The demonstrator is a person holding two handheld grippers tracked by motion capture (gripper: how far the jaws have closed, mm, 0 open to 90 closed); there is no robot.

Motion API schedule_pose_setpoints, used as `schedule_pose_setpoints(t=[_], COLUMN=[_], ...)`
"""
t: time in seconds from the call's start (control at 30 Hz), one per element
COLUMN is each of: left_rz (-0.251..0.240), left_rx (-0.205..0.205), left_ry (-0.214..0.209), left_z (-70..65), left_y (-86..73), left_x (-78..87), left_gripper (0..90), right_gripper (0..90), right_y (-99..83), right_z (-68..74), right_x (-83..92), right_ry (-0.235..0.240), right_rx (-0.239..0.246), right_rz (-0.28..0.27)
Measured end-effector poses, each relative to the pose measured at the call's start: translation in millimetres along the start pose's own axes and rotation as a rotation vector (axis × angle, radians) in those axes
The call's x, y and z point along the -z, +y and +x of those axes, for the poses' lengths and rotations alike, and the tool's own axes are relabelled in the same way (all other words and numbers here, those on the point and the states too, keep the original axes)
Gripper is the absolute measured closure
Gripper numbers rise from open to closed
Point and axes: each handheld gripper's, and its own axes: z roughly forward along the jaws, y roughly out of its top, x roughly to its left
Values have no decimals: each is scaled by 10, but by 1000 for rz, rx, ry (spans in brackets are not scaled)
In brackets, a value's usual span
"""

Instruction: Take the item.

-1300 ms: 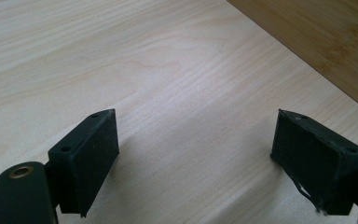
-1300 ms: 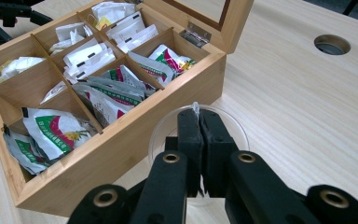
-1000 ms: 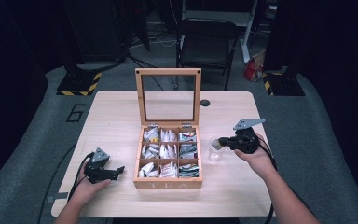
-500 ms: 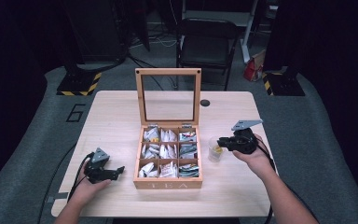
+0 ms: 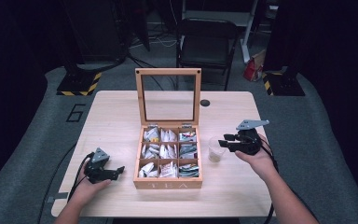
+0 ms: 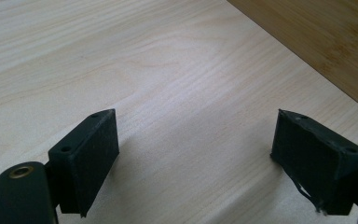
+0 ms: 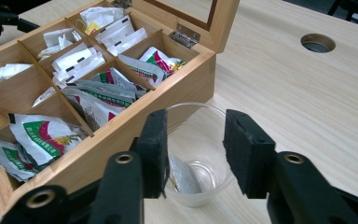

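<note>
High view: against the frames a second and half a second back, both hands sit in the same places; the one change is at the right gripper [image 5: 224, 140], whose fingers have just been opening from a near-closed pinch. A tea bag [image 7: 182, 176] now lies inside the clear plastic cup [image 5: 216, 149], leaning against the cup's inner wall.

Right gripper view: fingers [image 7: 154, 147] are partly spread and stand over the cup's mouth, one at each side of the rim. Nothing is pinched between them; whether a pad touches the rim I cannot tell. The tea bag sits below and between the fingertips, nearer the left one, down at the cup's bottom.

The cup stands on the surface [image 5: 116, 121] just beside the right wall of the wooden tea box [image 5: 168, 184], which has its glass lid upright and its compartments full of packets.

Left gripper view: the left gripper [image 6: 193, 163] has its fingers spread wide, empty, low over bare surface, the box's wall at upper right. In the high view it is left of the box's front corner.
</note>
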Motion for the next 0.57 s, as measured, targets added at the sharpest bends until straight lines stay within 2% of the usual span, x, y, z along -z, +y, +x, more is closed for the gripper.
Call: schedule_pose_setpoints(t=[0.23, 0.4, 0.5, 0.57], left_rz=[-8, -2, 0, 1], left_rx=[8, 8, 5, 6], left_ry=[5, 1, 0, 1], left_z=[-7, -6, -5, -5], left_y=[-4, -2, -2, -2], left_x=[-6, -2, 2, 3], left_gripper=[142, 141, 142, 141], right_gripper=[456, 420, 359, 280], right_y=[-51, -124, -169, -204], right_z=[26, 54, 55, 53], right_x=[96, 97, 107, 116], right_ry=[-35, -58, -70, -82], right_rx=[-16, -3, -22, -35], right_rz=[-17, -5, -22, -33])
